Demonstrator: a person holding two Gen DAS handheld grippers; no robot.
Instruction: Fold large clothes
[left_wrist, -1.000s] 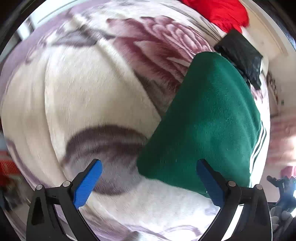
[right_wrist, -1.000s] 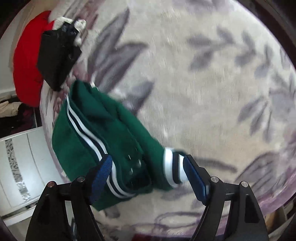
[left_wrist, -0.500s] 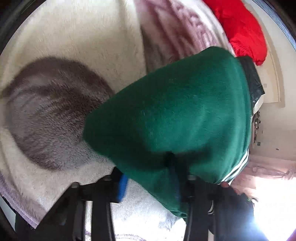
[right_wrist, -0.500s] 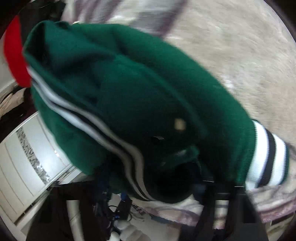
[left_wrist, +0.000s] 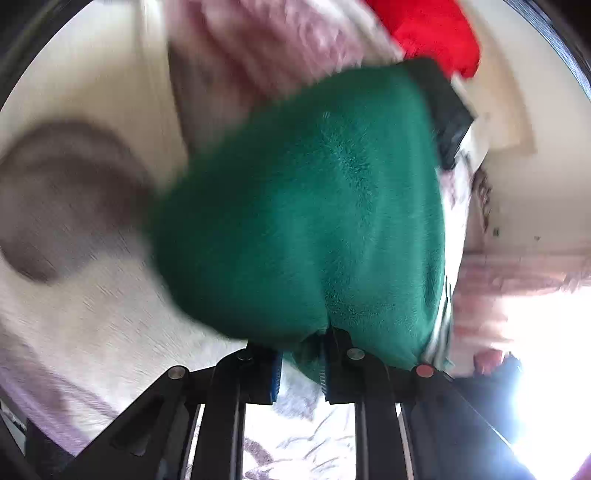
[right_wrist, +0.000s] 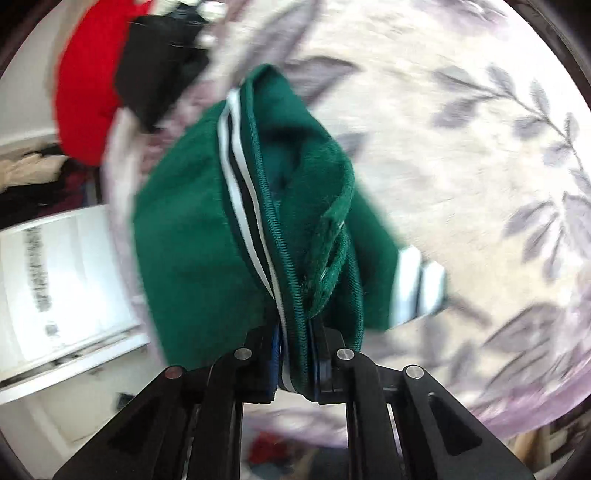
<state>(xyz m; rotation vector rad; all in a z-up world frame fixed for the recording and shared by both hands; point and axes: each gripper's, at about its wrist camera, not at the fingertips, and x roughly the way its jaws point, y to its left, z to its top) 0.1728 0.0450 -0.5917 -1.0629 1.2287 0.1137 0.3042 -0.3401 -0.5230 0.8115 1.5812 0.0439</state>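
Both grippers have a hold on the green jacket (left_wrist: 314, 206) right now. On the left wrist view, the left gripper (left_wrist: 300, 363) has its blue-padded fingers (left_wrist: 276, 373) pulled nearly together with a bunched bit of the green fleece pinched between them, and the rest of the jacket balloons out in front of the camera, filling most of the middle of the frame. It's blurry, but you can make out the white stripe trim running down its right edge. Over on the right wrist view, the right gripper (right_wrist: 295, 363) is clamped tight too, fingers (right_wrist: 274, 343) squeezed onto the zipper edge with the white-and-dark stripes running right down into the pinch. From there the jacket (right_wrist: 192, 240) hangs folded over on itself, with a striped cuff (right_wrist: 419, 284) sticking out to the right. Under and behind all that is the bed with a pale floral blanket (right_wrist: 461, 155), grey leaf print on cream. Further back near the edge of the bed there's a red garment (right_wrist: 85, 99) and a black one (right_wrist: 159, 74) lying touching each other, also visible top right in the left view as red (left_wrist: 432, 33) behind the green. White furniture (right_wrist: 55, 280) sits off to the left beside the bed.
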